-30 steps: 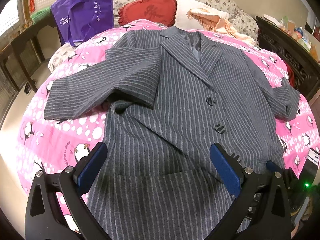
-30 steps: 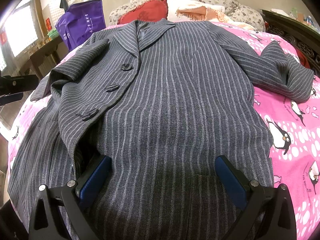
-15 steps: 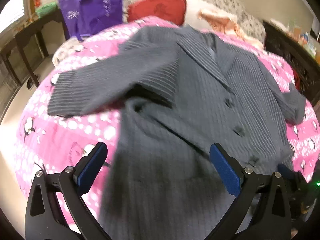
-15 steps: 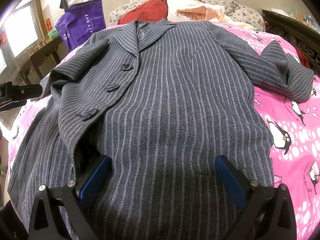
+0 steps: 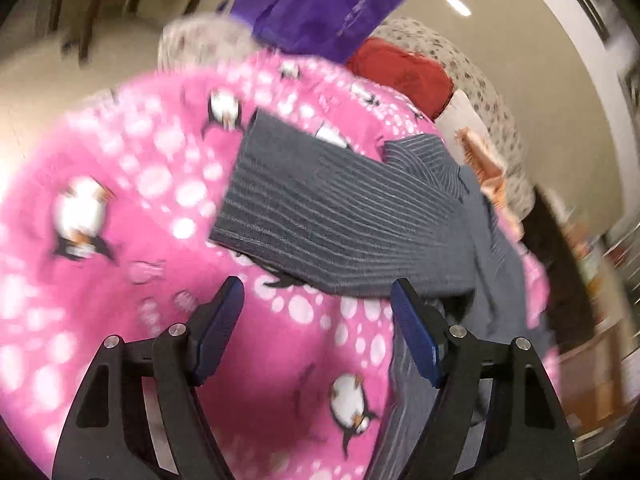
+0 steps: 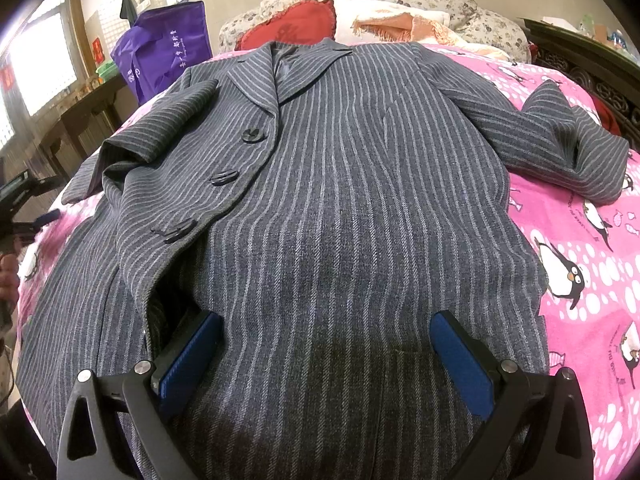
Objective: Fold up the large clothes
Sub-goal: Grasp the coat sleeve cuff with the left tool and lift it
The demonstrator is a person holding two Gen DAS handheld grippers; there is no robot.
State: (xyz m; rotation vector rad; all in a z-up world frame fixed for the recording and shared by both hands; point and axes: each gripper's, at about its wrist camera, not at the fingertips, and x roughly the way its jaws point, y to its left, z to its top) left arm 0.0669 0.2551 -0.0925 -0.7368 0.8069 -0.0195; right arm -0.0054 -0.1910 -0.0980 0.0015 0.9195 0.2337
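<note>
Left wrist view first, and it is a blur: the left gripper (image 5: 316,312) has swung hard away from the front of the pinstriped coat (image 5: 492,248) where it hovered a second ago, and now looks across the pink penguin blanket (image 5: 120,200) at the coat's left sleeve (image 5: 320,216). That sleeve lies stretched out from the coat body, its cuff end the part farthest from the body, just beyond the blue pads (image 5: 218,320), which stand spread wide with nothing between them. Past the sleeve sit a purple bag (image 5: 320,4) and a red cushion (image 5: 400,72). My read: this hand is lining up on the sleeve to bring it in over the coat body, the first fold. Over to the right wrist view, and nothing has shifted at all: the right gripper (image 6: 324,364) hangs low over the lower front of the coat (image 6: 352,200), fingers spread wide and holding nothing, the fabric passing between them. The coat lies flat and face up, its three buttons (image 6: 222,178) left of centre, right sleeve (image 6: 560,148) bent on the blanket (image 6: 592,260) beside the body. The left tool (image 6: 24,192) shows beyond the coat's left edge. No fold made yet.
</note>
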